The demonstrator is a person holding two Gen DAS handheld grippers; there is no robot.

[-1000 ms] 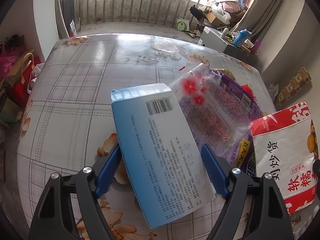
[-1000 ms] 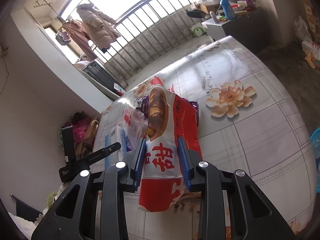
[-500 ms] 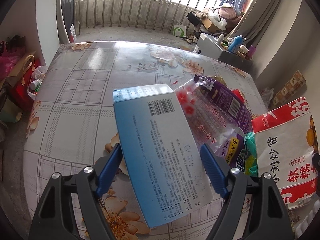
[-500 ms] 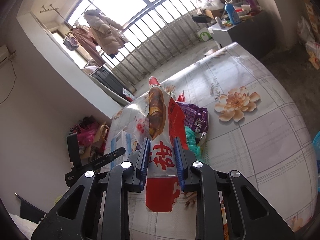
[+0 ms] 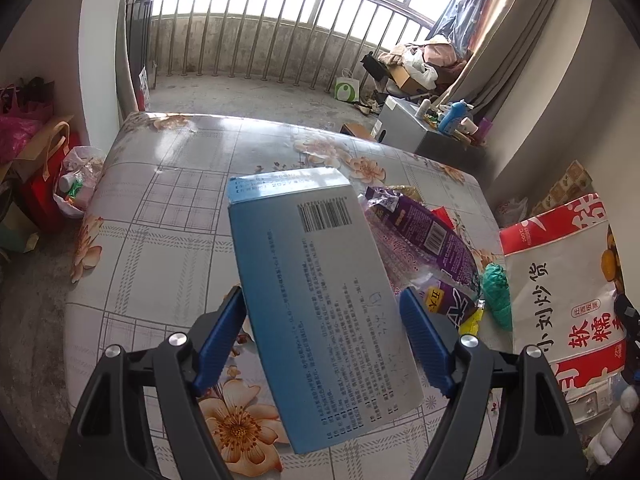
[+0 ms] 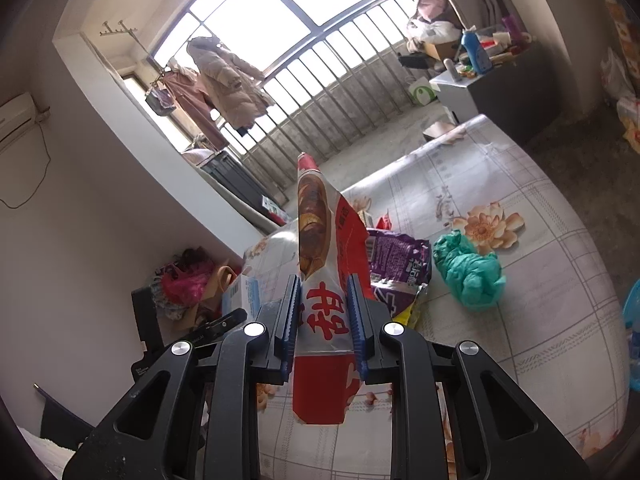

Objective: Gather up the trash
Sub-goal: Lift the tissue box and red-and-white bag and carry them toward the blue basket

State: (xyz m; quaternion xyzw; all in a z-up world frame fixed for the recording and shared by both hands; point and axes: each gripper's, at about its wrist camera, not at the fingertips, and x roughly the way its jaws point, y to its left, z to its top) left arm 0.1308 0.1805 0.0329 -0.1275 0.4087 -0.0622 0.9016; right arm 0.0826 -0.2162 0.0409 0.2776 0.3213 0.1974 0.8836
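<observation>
My left gripper (image 5: 320, 298) is shut on a blue carton (image 5: 304, 248), held tilted above the flowered table (image 5: 160, 220). The carton (image 6: 244, 292) also shows low at the left of the right wrist view. My right gripper (image 6: 323, 284) is shut on a red and white snack bag (image 6: 320, 216), which stands upright off the table. That bag (image 5: 560, 280) hangs at the right of the left wrist view. A purple wrapper (image 5: 424, 236) and a crumpled green bag (image 5: 496, 292) lie on the table between the two grippers. Both show again as the wrapper (image 6: 396, 256) and the green bag (image 6: 468, 268).
Shopping bags (image 5: 40, 152) and a plastic bag of rubbish (image 5: 78, 184) sit on the floor left of the table. A grey cabinet (image 5: 404, 124) with bottles stands beyond the far edge. A blue container (image 6: 632, 312) shows at the right edge, beside the table (image 6: 520, 340).
Both grippers have risen, carrying the carton and the snack bag away from the table. The right jaws have narrowed on the bag. The wrappers stay on the table.
</observation>
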